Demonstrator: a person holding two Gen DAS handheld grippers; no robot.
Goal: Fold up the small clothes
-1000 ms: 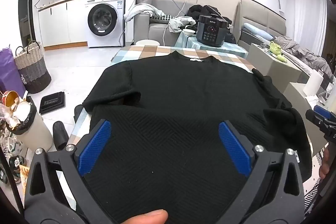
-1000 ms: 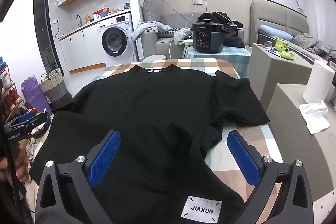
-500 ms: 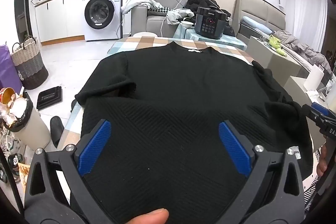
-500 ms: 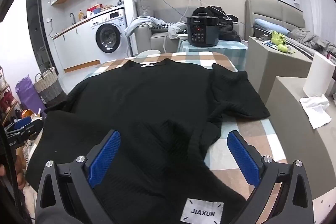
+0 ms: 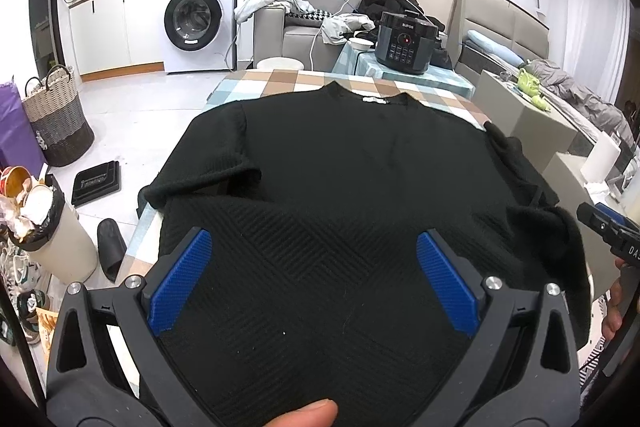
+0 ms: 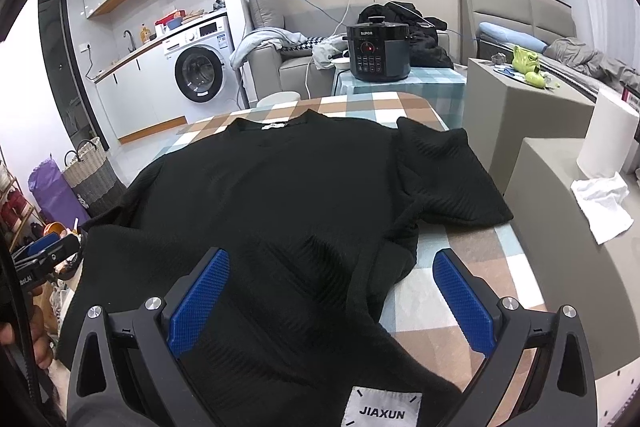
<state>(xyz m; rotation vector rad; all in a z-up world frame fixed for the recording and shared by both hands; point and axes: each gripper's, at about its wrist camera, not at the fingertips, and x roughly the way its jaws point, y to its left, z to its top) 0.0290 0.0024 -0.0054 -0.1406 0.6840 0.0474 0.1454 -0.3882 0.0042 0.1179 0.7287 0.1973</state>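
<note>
The checked worktop (image 6: 404, 107) carries a black sweater (image 5: 340, 167) lying flat, collar pointing away toward the pressure cooker (image 6: 376, 53), hem nearest the cameras, so its long axis runs from hem to collar. One sleeve (image 6: 444, 175) lies spread on the cloth to the right of the body; the other sleeve (image 5: 208, 159) is bent across the left edge. A white label (image 6: 382, 409) reading JIAXUN lies at the hem. The left claw (image 5: 314, 283) hovers over the lower body, jaws wide apart, holding nothing. The right claw (image 6: 330, 301) hangs above the hem's right corner, jaws equally spread, empty.
</note>
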